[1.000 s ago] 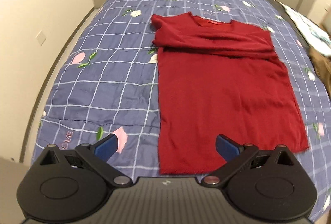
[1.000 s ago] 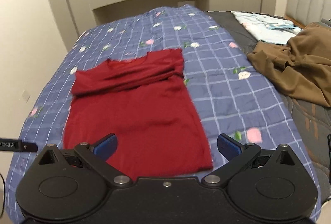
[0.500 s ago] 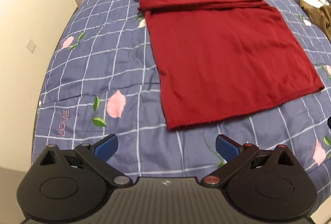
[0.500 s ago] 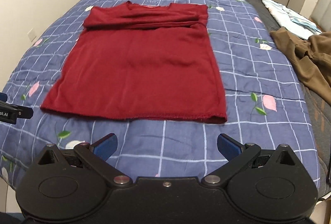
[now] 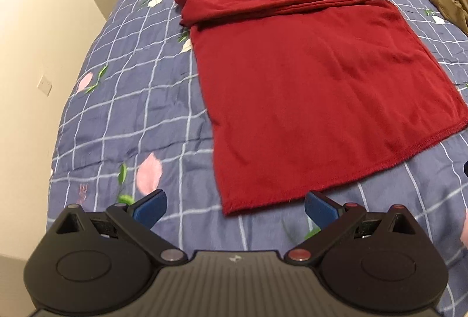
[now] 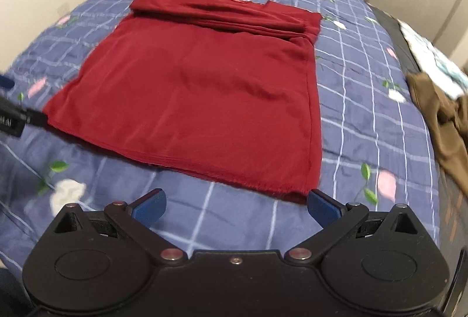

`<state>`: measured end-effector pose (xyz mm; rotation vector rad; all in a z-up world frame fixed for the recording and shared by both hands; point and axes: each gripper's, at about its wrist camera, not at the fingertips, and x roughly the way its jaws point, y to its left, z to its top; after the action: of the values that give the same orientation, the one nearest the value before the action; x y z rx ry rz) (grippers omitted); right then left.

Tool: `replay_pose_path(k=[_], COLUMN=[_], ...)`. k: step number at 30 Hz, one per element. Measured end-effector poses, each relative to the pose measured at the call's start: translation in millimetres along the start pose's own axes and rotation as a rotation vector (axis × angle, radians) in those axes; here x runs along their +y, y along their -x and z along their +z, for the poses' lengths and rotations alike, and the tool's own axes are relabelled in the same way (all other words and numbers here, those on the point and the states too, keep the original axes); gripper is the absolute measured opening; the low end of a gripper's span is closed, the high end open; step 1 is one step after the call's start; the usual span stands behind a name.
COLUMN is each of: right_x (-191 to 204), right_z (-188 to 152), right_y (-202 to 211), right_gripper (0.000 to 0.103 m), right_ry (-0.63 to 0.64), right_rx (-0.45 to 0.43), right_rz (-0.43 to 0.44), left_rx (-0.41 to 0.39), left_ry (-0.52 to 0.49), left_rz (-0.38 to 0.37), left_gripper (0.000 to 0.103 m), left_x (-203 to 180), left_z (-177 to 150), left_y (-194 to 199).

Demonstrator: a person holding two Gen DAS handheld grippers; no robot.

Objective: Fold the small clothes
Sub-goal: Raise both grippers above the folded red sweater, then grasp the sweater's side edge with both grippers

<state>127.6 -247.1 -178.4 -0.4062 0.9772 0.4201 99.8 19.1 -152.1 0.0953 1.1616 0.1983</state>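
Presently, findings as follows.

Shirt: the red shirt (image 5: pixel 307 88) lies flat on the bed (image 5: pixel 122 100), sleeves already folded across the chest near the collar. Collar end lies far from both grippers; hem end lies near.

Long axis: runs from hem to collar, pointing away from both grippers. The hem edge (image 6: pixel 187 167) lies crosswise to it.

Left gripper: the left gripper (image 5: pixel 235 207) hangs just short of the hem's left corner (image 5: pixel 231 210). That corner sits between the two fingers (image 5: pixel 150 207), nearer the middle. Fingers spread wide, holding nothing.

Right gripper: the right gripper (image 6: pixel 235 207) hangs just short of the hem's right corner (image 6: pixel 301 195). That corner sits beside its right-hand finger (image 6: pixel 323 208), off centre. Fingers spread wide, holding nothing.

Nearer hand: each is close to its own corner; the left looks better centred.

Judgement: the next fold likely carries hem toward collar. The right gripper would need to shift rightward to straddle its corner.

Contact: neither gripper touches the shirt, so far as can be seen.

Other: a brown garment (image 6: pixel 438 115) lies well to the right of the shirt, apart from it.
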Motion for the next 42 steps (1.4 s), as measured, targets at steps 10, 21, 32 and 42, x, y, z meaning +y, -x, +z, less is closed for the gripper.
replay_pose_path(k=[10, 21, 32, 42], right_x=[-3, -16, -20, -37], right_z=[1, -7, -8, 0], right_y=[-31, -54, -57, -53], right_gripper=[0.089, 0.075, 0.033, 0.008], right_ry=[0.355, 0.563, 0.653, 0.672], right_rx=[-0.026, -0.031, -0.093, -0.113], right_rz=[0.007, 0.038, 0.076, 0.204], left_rx=[-0.144, -0.152, -0.17, -0.156], left_ry=[-0.419, -0.594, -0.573, -0.547], left_rz=[0.119, 0.21, 0.194, 0.167], left_gripper=[0.102, 0.102, 0.072, 0.007], left_x=[-45, -66, -79, -89], left_z=[-17, -37, -32, -30], left_y=[-19, -51, -55, -48])
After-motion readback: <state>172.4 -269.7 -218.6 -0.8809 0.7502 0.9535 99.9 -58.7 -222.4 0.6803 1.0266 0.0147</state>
